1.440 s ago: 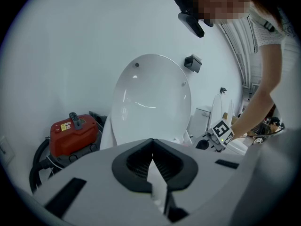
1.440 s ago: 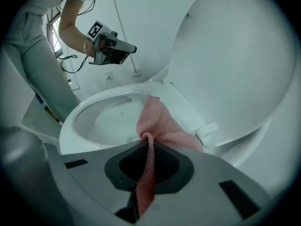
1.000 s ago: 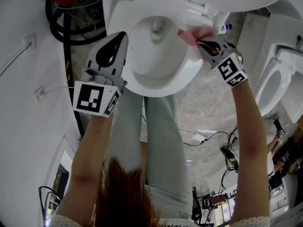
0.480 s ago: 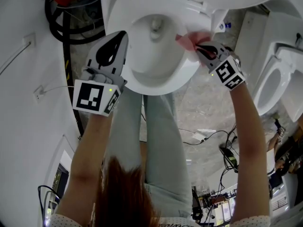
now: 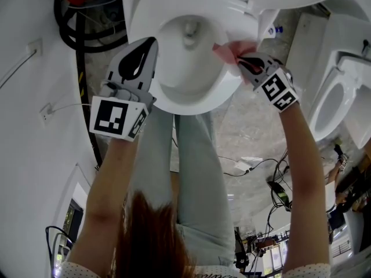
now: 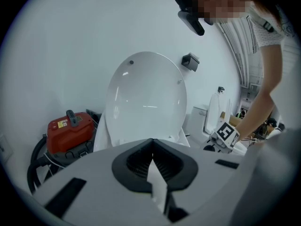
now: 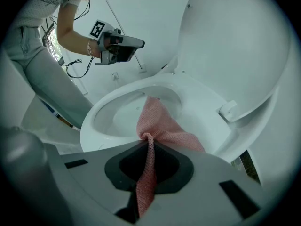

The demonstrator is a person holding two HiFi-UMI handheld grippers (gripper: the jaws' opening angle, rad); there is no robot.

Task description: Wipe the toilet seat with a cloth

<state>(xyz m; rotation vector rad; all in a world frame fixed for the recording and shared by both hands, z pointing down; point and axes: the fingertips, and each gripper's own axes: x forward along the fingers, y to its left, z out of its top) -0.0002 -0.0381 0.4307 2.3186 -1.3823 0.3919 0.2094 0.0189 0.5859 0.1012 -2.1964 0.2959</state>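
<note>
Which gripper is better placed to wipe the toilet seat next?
Right: the right gripper is shut on the pink cloth, which lies on the toilet seat. The left gripper is shut and empty.

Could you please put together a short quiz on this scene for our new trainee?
1. True or false: the right gripper's jaws are shut on the cloth.
2. The lid is: A) raised, B) lowered, C) missing.
3. What colour is the canister?
Key: 1 true; 2 A; 3 red.
</note>
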